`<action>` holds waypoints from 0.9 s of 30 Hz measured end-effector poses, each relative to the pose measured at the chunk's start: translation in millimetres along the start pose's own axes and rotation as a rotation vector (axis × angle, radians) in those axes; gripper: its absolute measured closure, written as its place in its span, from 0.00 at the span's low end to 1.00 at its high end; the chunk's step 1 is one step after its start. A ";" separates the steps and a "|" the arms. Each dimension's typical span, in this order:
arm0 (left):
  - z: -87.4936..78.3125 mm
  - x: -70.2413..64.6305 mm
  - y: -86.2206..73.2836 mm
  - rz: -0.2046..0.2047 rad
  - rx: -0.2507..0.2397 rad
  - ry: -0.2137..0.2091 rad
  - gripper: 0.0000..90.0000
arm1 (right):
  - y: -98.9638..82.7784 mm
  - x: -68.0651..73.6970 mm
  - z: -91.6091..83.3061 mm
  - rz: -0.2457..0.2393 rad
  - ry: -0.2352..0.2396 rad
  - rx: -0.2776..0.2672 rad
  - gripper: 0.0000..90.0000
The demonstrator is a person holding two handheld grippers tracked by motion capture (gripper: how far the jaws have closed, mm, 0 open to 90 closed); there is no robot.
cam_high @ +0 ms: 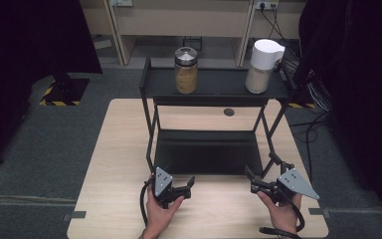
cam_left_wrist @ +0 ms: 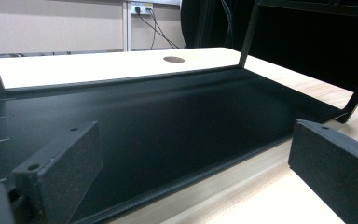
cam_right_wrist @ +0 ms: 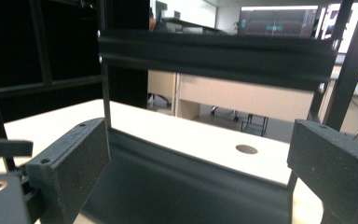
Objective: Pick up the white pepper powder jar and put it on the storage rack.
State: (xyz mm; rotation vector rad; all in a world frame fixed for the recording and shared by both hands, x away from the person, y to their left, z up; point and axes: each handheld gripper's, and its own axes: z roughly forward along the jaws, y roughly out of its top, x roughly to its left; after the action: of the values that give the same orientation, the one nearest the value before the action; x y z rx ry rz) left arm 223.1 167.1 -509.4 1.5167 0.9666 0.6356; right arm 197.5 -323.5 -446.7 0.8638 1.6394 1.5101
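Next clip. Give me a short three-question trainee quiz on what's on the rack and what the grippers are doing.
1. True or false: the glass jar stands on the lower shelf.
2. Which stands nearer the top shelf's right end? A) glass jar B) white container
3. What does the left gripper or the right gripper hold between its jaws?

Key
1. False: it stands on the top shelf.
2. B
3. Nothing; both are open, low over the table at the rack's front.
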 end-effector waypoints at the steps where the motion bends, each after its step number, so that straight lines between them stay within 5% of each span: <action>1: 0.0 -0.1 0.1 0.000 0.001 0.000 0.02 | -1.5 0.2 0.1 0.000 0.000 0.005 0.07; 15: 0.2 0.0 0.4 0.000 0.002 0.000 0.02 | -24.7 2.5 5.2 0.025 0.019 0.113 0.07; 27: 0.3 -0.1 0.5 0.000 0.003 -0.001 0.02 | -38.0 3.5 6.4 0.050 0.008 0.148 0.08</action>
State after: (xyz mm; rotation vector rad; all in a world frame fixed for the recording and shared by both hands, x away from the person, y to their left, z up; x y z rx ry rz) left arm 223.5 166.8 -509.0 1.5195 0.9675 0.6339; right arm 201.4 -320.4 -485.1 0.9866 1.7648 1.4410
